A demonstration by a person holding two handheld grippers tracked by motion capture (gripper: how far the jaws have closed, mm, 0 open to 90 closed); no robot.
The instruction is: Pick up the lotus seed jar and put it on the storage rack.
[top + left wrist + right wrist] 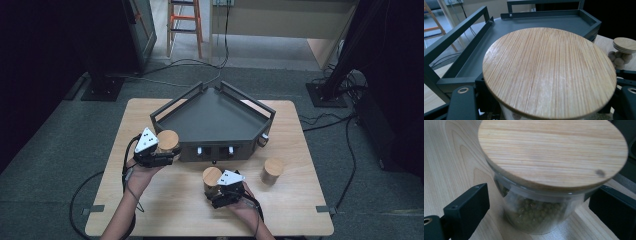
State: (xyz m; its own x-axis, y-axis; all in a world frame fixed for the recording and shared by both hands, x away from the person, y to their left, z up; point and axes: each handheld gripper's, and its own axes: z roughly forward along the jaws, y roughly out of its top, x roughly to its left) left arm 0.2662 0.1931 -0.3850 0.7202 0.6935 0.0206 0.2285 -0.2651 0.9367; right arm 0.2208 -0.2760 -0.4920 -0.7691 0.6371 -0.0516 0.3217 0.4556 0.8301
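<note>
Nearest the person, the right gripper (216, 191) was set around a glass jar of green beans (536, 215) standing on the wooden table (165, 210), just in front of the tray's front wall. In the right gripper view its black jaws were seen spread wide on either side of the glass, with a gap at each side, so the jar was straddled but not pinched. If a lift were tried from that stance, nothing would be raised; if the jaws were closed off-centre, the jar could be pushed along the table or tipped, and its loose-looking bamboo lid (551, 152) could be shed.

Farther on, the left gripper (161, 150) was closed on a second lidded jar (168, 141), held at the tray's left front corner. Its contents could not be made out. The jar's base was judged liable to catch on the dark metal tray (215, 122) rail unless it was carried high enough, and a knock there could twist the glass out of the pads.

To the right, a third jar (273, 170) stood well apart on the table and was judged to be in no danger.
</note>
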